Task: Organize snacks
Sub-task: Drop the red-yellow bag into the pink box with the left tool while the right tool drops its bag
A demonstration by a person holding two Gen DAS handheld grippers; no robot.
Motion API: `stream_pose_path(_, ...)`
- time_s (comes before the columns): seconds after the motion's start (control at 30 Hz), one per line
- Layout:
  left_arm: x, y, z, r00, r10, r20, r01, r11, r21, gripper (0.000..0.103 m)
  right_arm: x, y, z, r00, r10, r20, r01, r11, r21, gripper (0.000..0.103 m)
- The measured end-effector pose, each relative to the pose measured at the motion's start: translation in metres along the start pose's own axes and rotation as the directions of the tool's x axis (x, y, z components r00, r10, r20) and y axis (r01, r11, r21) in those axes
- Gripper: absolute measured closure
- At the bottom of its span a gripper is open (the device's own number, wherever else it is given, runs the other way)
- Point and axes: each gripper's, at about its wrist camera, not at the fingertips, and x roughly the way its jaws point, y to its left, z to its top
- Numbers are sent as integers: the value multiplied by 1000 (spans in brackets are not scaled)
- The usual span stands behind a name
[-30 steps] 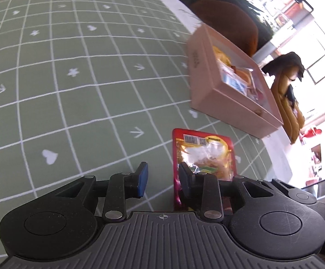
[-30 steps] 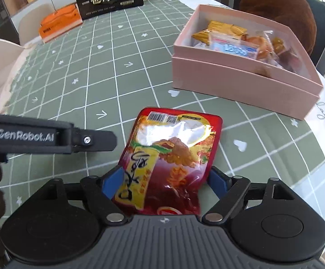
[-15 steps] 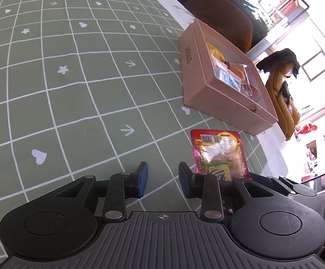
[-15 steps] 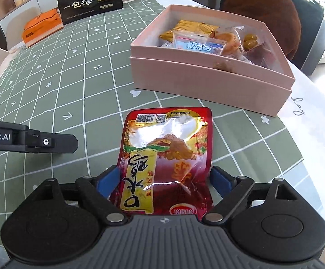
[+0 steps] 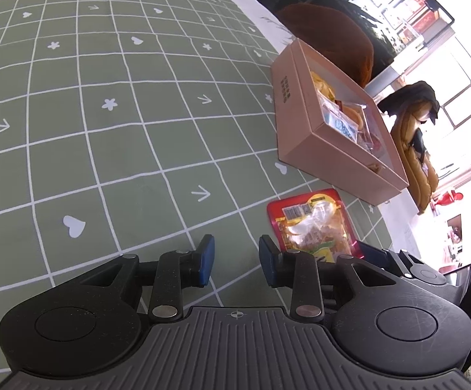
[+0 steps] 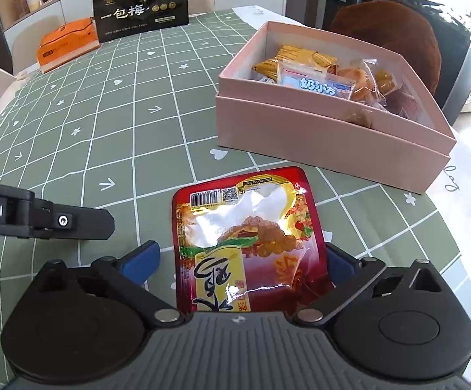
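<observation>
A red and yellow snack packet [image 6: 245, 221] lies flat on the green checked tablecloth [image 6: 121, 149], just in front of a pink box [image 6: 300, 130] that holds several wrapped snacks. My right gripper [image 6: 238, 260] straddles the packet's near end. Its jaws are opening, the blue pads stand clear of the packet's edges, and the left pad [image 6: 141, 260] is well apart from it. In the left wrist view the same packet [image 5: 310, 224] sits to the right of my left gripper [image 5: 237, 260], which is partly open over bare cloth with nothing between its pads. The pink box [image 5: 316, 149] stands further right.
The left tool's black body [image 6: 40, 219] reaches in from the left beside the packet. An orange box [image 6: 66, 47] and a black gift box [image 6: 141, 9] stand at the table's far side. A brown chair back [image 6: 388, 29] rises behind the pink box, near the table edge.
The right gripper's jaws have spread wide and let go of the packet, which now lies loose between them. The left gripper has stayed as it was.
</observation>
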Motion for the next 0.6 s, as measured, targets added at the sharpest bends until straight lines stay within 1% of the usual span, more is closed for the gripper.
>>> stream_pose_path(0.23,2,-5,0,1000,-7,-10,7,1000,24,68,-4,-3,-5,999,50,9,-49,997,-56,0)
stream_pose_path(0.4,1,-8,-2,1000,-6,-11,7,999,35,68,-3,-3,-2,999,50,-3,-51,997,-59,0)
stream_pose_path(0.47,0,-7,-2,1000,-5,-11,5,999,35,68,-4,-2,-2,999,45,-6,-45,998,-52,3)
stream_pose_path(0.53,-3,-4,-2,1000,-6,-6,6,1000,28,68,-9,0,-4,999,49,3,-48,997,-61,14)
stream_pose_path(0.6,-4,-2,-3,1000,-8,-2,8,1000,20,68,-12,1,-4,999,53,-7,-54,996,-74,17)
